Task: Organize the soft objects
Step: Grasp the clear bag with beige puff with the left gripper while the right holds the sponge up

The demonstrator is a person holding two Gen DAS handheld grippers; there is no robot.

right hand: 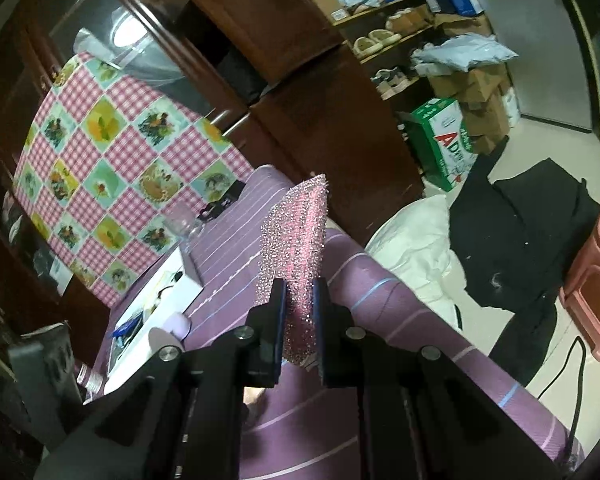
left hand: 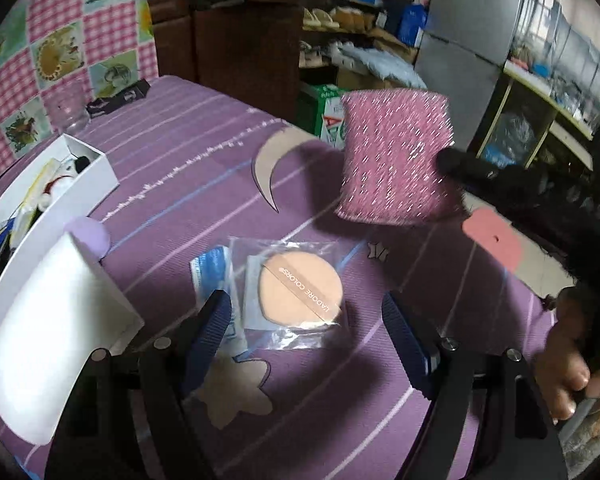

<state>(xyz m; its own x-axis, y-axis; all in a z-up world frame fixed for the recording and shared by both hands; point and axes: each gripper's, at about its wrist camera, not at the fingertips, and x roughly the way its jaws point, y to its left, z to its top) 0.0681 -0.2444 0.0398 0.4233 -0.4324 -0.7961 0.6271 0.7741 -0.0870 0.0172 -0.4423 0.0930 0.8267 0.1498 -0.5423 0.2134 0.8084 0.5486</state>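
Note:
A pink glittery sponge (left hand: 396, 160) hangs in the air above the purple striped cloth (left hand: 204, 148), held on edge by my right gripper (right hand: 300, 300), which is shut on the pink sponge (right hand: 300, 240). A round beige powder puff in a clear packet (left hand: 300, 286) lies on the cloth just ahead of my left gripper (left hand: 308, 320), which is open and empty, one finger on each side of the packet. A white open box (left hand: 80, 184) with small items sits at the left; it also shows in the right wrist view (right hand: 172, 292).
A white box lid (left hand: 56, 320) stands tilted at the near left. A lilac round pad (left hand: 88, 234) lies by the box. A black item (left hand: 120, 98) and a clear jar (left hand: 68, 108) sit at the far edge. Shelves, cartons and a fridge stand beyond.

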